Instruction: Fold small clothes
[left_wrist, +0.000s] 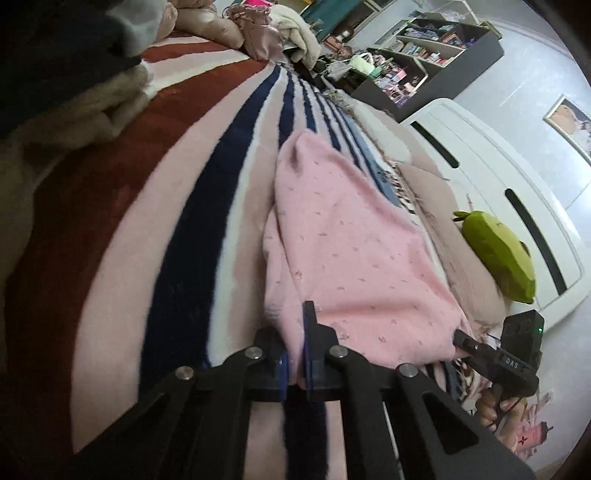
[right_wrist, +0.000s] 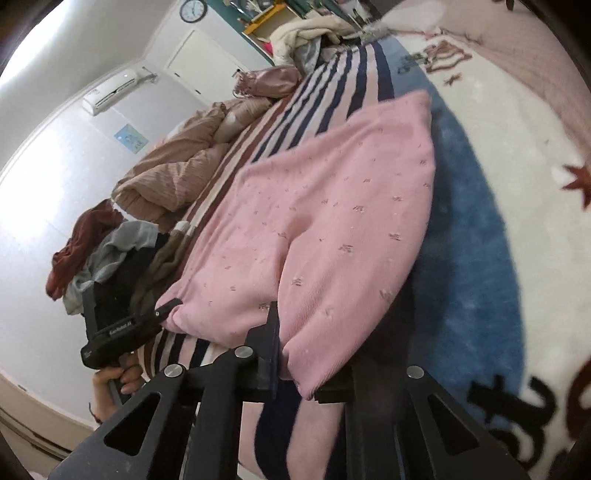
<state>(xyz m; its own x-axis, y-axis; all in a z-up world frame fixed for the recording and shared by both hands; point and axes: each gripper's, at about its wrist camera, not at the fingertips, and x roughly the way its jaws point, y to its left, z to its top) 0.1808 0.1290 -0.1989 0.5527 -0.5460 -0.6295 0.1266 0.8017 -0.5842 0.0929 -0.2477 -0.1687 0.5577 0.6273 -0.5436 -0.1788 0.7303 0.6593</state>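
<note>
grip: my left gripper (left_wrist: 295, 354) and right gripper (right_wrist: 299, 354) each pinch a near corner of the pink garment (right_wrist: 325, 221)
step: carry both corners level over the blanket (left_wrist: 192, 221); keep hem taut; release together

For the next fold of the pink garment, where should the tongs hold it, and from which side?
Probably keep the present grips: the left tongs and right tongs are each shut on one near corner of the pink garment, entering from the near edge. The cloth lies flat on the striped blanket with its far end free, so lifting the near corners should carry that edge over.
</note>
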